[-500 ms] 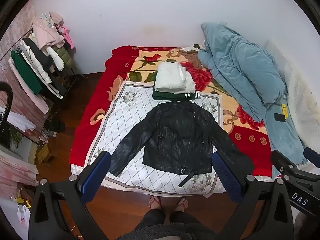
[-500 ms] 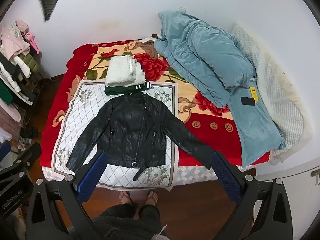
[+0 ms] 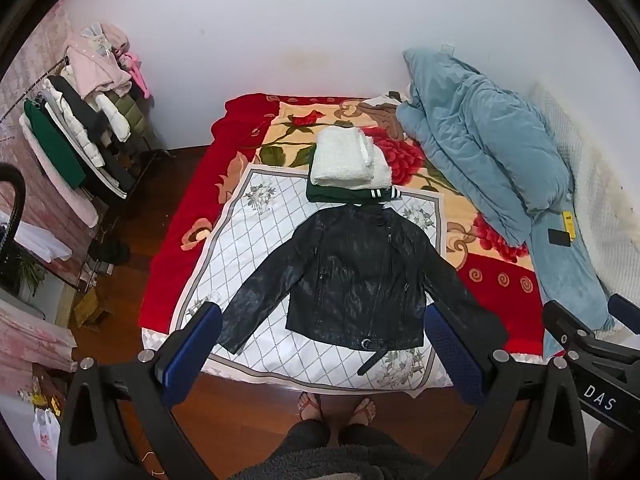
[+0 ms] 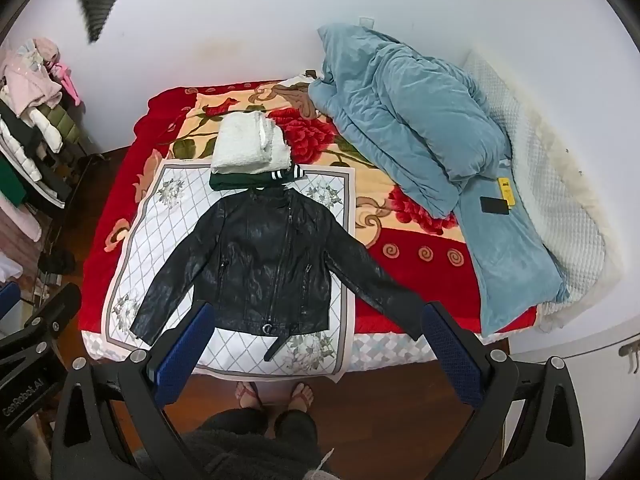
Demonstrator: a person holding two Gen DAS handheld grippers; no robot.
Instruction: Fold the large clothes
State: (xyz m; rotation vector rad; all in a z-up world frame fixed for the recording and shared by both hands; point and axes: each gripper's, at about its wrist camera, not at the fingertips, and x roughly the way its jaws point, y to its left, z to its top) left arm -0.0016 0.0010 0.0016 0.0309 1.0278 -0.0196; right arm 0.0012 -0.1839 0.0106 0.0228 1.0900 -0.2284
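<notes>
A black leather jacket lies flat, front up, sleeves spread, on a white diamond-patterned sheet at the near end of the bed; it also shows in the right wrist view. My left gripper is open and empty, held high above the bed's near edge. My right gripper is open and empty at about the same height. Both are well apart from the jacket.
Folded white and green clothes are stacked beyond the jacket's collar. A blue quilt lies along the bed's right side with a black phone on it. A clothes rack stands left. The person's feet are at the bed's foot.
</notes>
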